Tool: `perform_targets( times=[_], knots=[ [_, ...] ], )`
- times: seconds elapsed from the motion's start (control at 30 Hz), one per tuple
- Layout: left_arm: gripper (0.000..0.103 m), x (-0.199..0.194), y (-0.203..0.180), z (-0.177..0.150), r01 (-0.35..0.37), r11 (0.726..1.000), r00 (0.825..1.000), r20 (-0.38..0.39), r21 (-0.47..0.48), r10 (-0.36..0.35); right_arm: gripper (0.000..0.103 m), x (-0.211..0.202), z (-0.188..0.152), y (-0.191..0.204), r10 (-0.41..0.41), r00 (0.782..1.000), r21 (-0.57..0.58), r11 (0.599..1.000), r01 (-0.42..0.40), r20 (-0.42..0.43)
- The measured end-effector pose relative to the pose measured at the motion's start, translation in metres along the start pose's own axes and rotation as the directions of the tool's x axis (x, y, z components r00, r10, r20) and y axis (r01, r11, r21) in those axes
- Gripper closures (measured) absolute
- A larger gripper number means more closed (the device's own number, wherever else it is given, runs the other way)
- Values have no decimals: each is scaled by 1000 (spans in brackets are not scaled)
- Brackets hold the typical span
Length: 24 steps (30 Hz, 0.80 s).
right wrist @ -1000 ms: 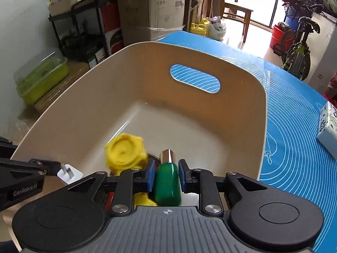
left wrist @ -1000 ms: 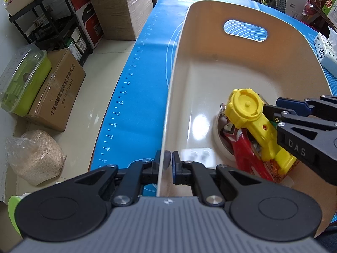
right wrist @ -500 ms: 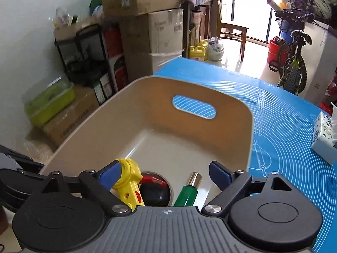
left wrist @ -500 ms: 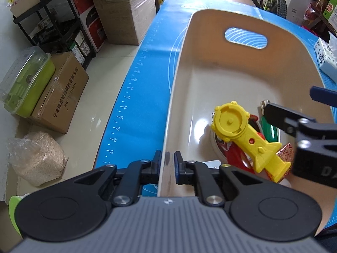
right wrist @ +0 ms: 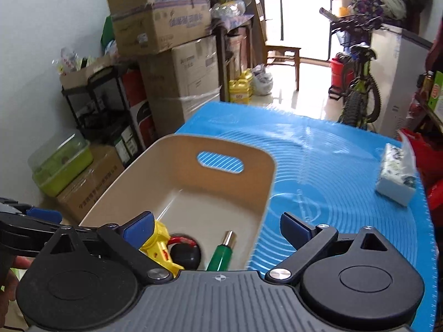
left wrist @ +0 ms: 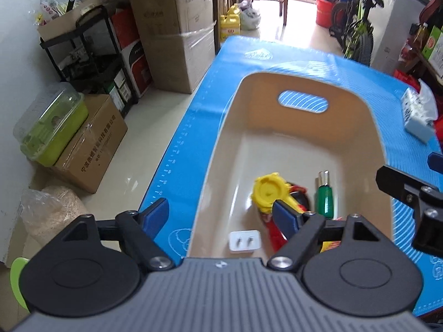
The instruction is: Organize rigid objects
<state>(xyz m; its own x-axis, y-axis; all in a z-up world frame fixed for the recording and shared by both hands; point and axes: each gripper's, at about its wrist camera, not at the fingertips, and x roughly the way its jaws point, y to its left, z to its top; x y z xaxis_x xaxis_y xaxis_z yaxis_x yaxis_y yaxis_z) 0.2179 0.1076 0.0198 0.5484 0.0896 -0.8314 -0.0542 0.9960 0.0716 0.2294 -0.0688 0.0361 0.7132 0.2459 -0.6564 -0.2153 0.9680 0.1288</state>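
Note:
A beige bin (left wrist: 301,83) with a handle slot stands on the blue mat (left wrist: 188,138). In it lie a yellow toy (left wrist: 268,192), a red and black item (left wrist: 297,193), a green-handled tool (left wrist: 324,197) and a white plug adapter (left wrist: 245,241). My left gripper (left wrist: 221,215) is open and empty above the bin's near left rim. My right gripper (right wrist: 216,225) is open and empty above the bin's near end; the bin (right wrist: 249,152), the yellow toy (right wrist: 160,244) and the green tool (right wrist: 223,256) show below it.
A tissue pack (right wrist: 397,178) lies on the mat at the far right. Cardboard boxes (left wrist: 177,27), a black rack (left wrist: 83,55) and a green lidded container (left wrist: 52,127) stand on the floor to the left. A bicycle (right wrist: 360,88) stands at the back.
My right gripper let go of the green tool into the bin, opened and rose. My left gripper let go of the bin's rim, opened and pulled back upward.

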Motion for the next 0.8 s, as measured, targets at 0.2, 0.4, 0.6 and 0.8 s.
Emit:
perform_targets(
  times=[0.2,0.4,0.6,0.8],
  knots=[
    [21,-28,-12,-3,-27,1000,999,47,-5,27,6,-40,1,-22,-17,998,28,999,15,62],
    [21,-55,-31,-21,-56,998,995,89,10,55,5,-81,-13,-41,-38,993,54,998,33,112],
    [21,-76,-51,-43,-33,999,994,107,14,31,5,-115,-40,-57,-75,988,60,996,67,132],
    [21,-91,-68,-64,5,1000,992,126,29,-8,5,-143,-68,-73,-102,987,74,993,93,126]
  ],
)
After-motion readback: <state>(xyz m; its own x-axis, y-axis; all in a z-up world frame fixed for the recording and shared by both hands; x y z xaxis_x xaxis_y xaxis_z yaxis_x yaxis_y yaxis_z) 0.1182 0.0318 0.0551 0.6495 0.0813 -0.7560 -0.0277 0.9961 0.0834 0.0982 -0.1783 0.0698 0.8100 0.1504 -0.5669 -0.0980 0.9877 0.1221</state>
